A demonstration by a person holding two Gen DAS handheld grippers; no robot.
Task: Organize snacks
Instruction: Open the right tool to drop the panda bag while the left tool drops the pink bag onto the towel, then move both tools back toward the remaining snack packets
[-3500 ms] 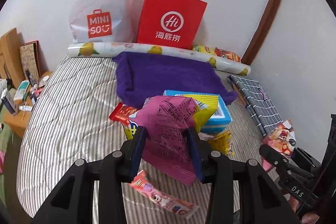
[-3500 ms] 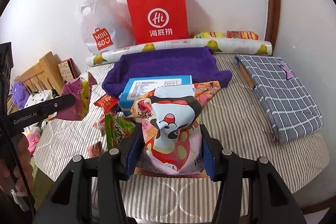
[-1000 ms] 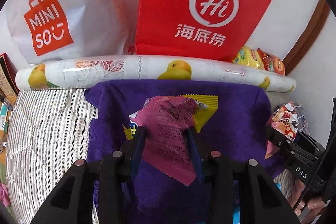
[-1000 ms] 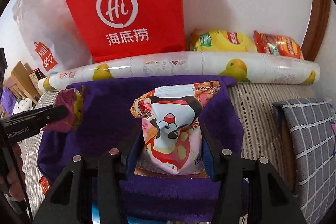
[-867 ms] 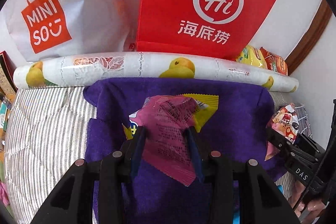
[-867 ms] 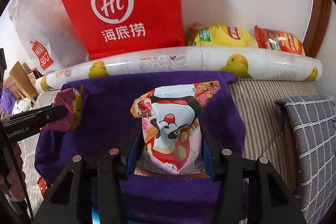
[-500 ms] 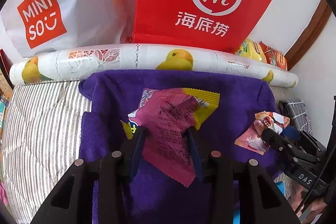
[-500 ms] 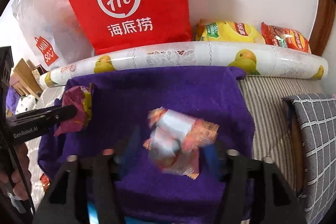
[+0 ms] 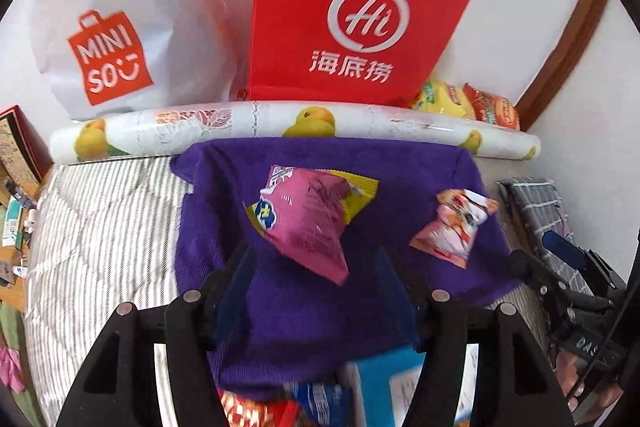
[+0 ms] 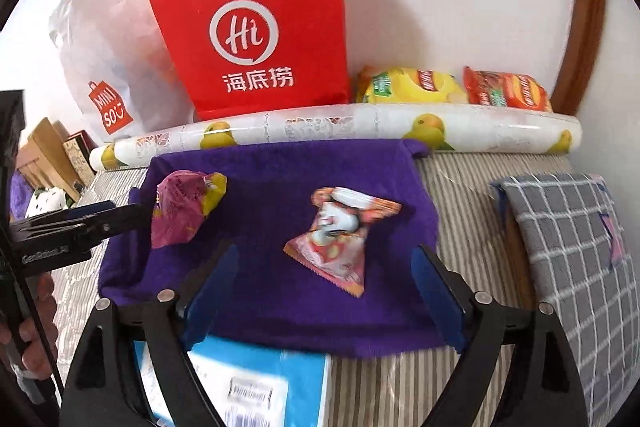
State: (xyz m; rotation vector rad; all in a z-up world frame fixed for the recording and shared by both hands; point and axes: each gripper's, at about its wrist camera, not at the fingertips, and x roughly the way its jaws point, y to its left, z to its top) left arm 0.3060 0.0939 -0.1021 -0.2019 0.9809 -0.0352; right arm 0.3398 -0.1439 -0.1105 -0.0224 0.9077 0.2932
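Now both our grippers, left and right, are opening with nothing gripped; the pink packet and cartoon packet lie on the purple towel. Next, we fetch more snacks below the towel.

2 snack packets lie on 1 purple towel: 1 pink-and-yellow packet and 1 pink-and-white packet. Behind 1 fruit-printed roll stand 2 bags, 1 red paper bag and 1 white plastic bag, beside 2 chip bags, 1 yellow and 1 red-orange. 1 blue box sits nearer, with 1 grey checked cloth alongside.
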